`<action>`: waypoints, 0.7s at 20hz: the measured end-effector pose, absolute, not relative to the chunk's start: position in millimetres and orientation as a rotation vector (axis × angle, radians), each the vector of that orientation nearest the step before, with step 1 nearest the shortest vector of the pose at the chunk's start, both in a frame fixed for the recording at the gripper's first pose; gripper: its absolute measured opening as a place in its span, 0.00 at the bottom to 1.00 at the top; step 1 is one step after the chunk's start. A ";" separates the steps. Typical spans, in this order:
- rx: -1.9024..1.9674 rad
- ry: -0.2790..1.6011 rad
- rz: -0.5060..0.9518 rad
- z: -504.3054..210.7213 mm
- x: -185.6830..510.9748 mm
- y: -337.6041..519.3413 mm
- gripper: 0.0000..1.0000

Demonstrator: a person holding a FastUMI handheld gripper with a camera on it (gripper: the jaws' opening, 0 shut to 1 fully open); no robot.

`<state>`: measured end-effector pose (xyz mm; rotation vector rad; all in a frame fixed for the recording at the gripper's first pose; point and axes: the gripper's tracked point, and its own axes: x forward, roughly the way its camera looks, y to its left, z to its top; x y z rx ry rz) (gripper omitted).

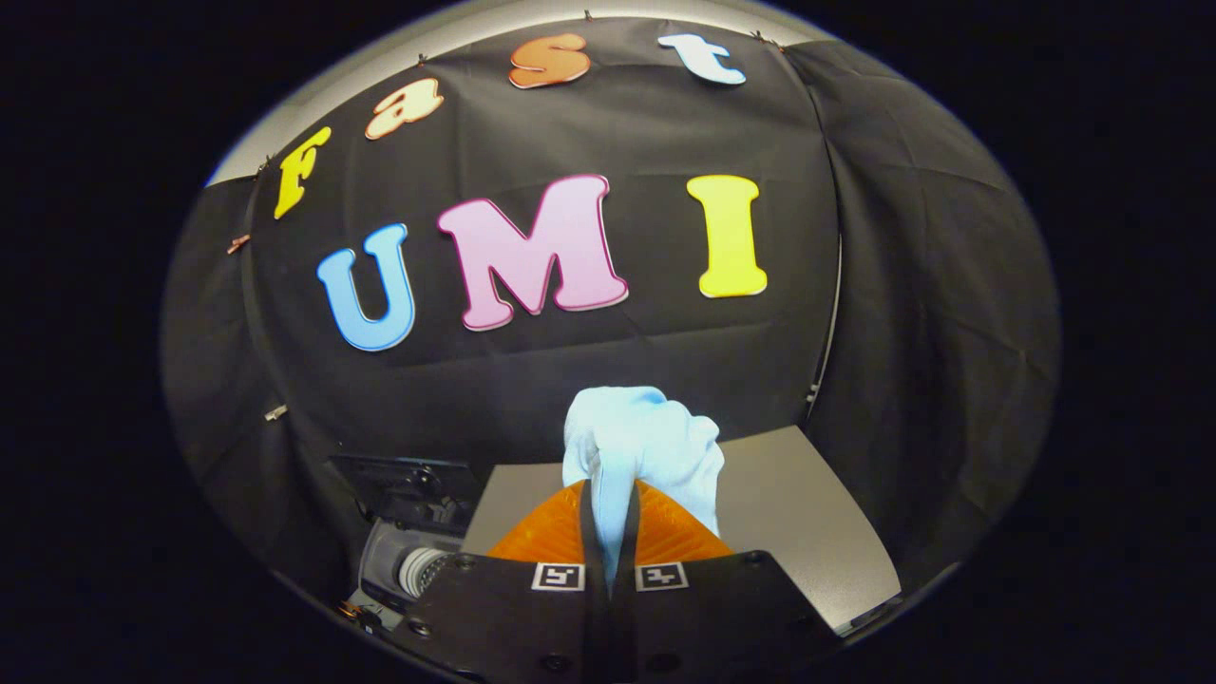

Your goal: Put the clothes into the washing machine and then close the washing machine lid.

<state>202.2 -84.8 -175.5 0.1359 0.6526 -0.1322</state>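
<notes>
Clothes-wise, a pale blue garment [638, 446] is pinched tight between the gripper [609, 518]'s orange fingers [541, 537], bunched up just ahead of them over a grey flat surface [807, 513], with what might be the washing machine [413, 560] off to the left.

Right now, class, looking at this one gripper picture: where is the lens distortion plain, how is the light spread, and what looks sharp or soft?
Gripper view: fisheye bends the table edges and wall seams into curves; light is strongest mid-scene, fading to dark around; the pale blue cloth, pinched in the shut claw, is bright and fairly sharp; the washer sits in shadow, soft.
</notes>
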 end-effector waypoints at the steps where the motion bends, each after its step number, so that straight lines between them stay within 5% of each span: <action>1: 0.132 0.628 -0.119 -163.5 202.5 -76.7 0.05; 14: 0.187 0.463 0.195 -89.8 221.2 94.0 0.05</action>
